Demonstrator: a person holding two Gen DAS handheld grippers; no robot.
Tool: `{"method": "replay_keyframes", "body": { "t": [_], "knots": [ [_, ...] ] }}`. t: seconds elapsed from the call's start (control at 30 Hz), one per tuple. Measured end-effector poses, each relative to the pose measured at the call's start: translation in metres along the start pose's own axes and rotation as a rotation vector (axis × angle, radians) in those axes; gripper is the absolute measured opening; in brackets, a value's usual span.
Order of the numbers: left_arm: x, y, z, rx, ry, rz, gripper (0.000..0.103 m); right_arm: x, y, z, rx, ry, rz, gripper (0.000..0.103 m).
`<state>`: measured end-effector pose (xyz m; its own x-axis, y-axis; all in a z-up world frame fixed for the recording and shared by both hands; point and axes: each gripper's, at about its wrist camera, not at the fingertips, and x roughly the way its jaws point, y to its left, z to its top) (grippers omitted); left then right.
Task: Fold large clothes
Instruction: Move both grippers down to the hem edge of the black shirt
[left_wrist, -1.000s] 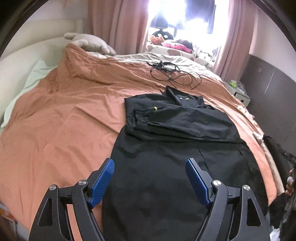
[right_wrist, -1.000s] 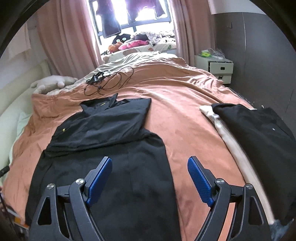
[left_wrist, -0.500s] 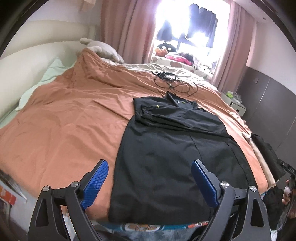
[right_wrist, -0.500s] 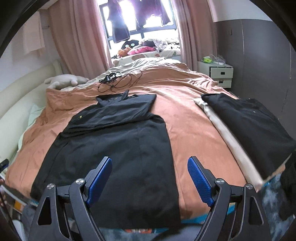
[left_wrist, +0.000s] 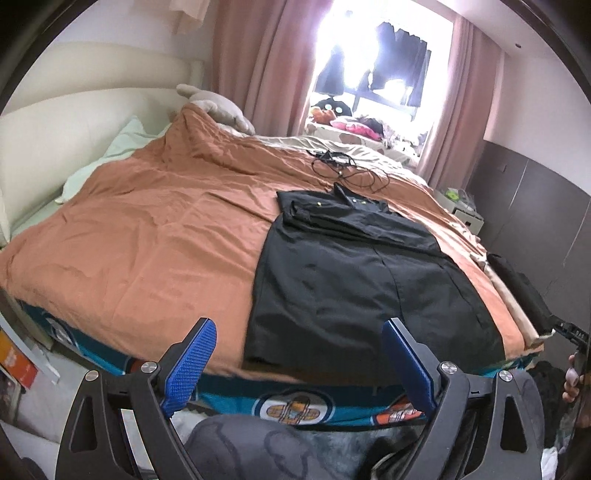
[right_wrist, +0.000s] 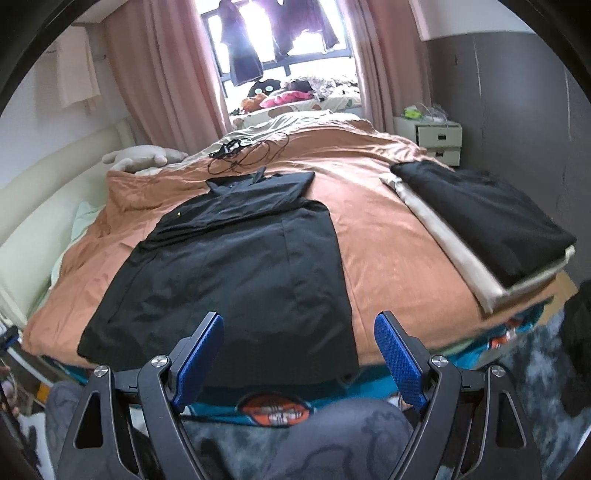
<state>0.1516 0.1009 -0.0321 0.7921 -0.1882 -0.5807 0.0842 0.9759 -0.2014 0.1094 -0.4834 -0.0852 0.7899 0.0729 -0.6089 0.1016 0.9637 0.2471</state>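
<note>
Jaws on both grippers are standing wide with nothing between the blue pads. Beyond the left gripper (left_wrist: 299, 360), a black garment (left_wrist: 354, 280) is lying flat on the orange bedspread (left_wrist: 155, 236), its near hem just ahead of and partly between the jaws, sleeves folded across the upper part. Beyond the right gripper (right_wrist: 299, 352), the same garment (right_wrist: 236, 266) is stretching away, and a folded stack (right_wrist: 480, 218) is sitting well apart at the right bed edge.

The bright window (left_wrist: 373, 70) behind the orange bedspread (left_wrist: 155, 236) is washed out with light. The small things on its sill are too blurry to tell.
</note>
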Motion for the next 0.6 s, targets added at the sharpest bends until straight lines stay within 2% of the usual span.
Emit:
{"method": "replay_keyframes", "body": {
  "t": [0.2, 0.3, 0.4, 0.6],
  "knots": [
    [0.013, 0.013, -0.018, -0.009, 0.031, 0.001, 0.092, 0.015, -0.021, -0.019, 0.057, 0.02, 0.003, 0.083],
    [0.028, 0.024, -0.026, -0.045, 0.056, -0.022, 0.092, 0.032, -0.035, -0.032, 0.118, 0.064, 0.059, 0.083],
    [0.046, 0.034, -0.032, -0.077, 0.082, -0.027, 0.092, 0.047, -0.043, -0.041, 0.141, 0.088, 0.076, 0.083],
    [0.088, 0.048, -0.04, -0.146, 0.149, -0.048, 0.082, 0.083, -0.06, -0.05, 0.202, 0.13, 0.123, 0.08]
  ]
}}
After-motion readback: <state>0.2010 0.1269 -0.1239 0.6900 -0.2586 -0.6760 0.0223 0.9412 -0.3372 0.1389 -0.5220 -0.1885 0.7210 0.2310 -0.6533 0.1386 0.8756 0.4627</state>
